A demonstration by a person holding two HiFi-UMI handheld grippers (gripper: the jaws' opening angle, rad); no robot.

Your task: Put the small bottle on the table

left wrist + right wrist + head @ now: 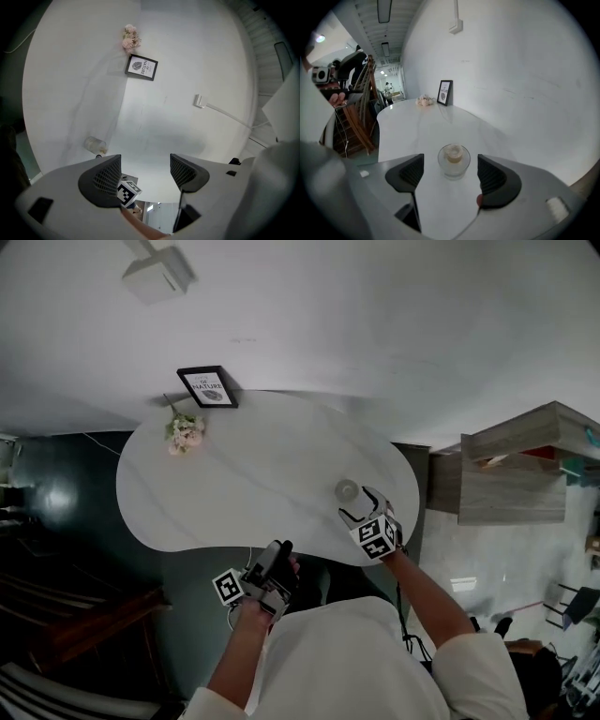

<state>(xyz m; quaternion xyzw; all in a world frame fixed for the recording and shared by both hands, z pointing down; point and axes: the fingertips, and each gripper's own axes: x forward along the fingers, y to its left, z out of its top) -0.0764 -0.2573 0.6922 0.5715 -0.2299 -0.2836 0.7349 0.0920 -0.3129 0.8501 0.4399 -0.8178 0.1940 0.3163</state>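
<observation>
The small clear bottle (347, 489) with a tan stopper stands upright on the white table (244, 493), near its right front edge. My right gripper (360, 504) sits just behind it. In the right gripper view the bottle (453, 160) stands between the tips of the right gripper (450, 174), whose jaws are wide and whose pads are clear of the glass on both sides. My left gripper (279, 554) hangs off the table's front edge, open and empty (145, 164). From there the bottle (95, 145) shows at the left.
A framed print (207, 387) and a small bunch of pale flowers (184, 430) stand at the table's far side by the wall. A wooden shelf unit (525, 474) is to the right. Dark wooden furniture (94, 615) lies to the left.
</observation>
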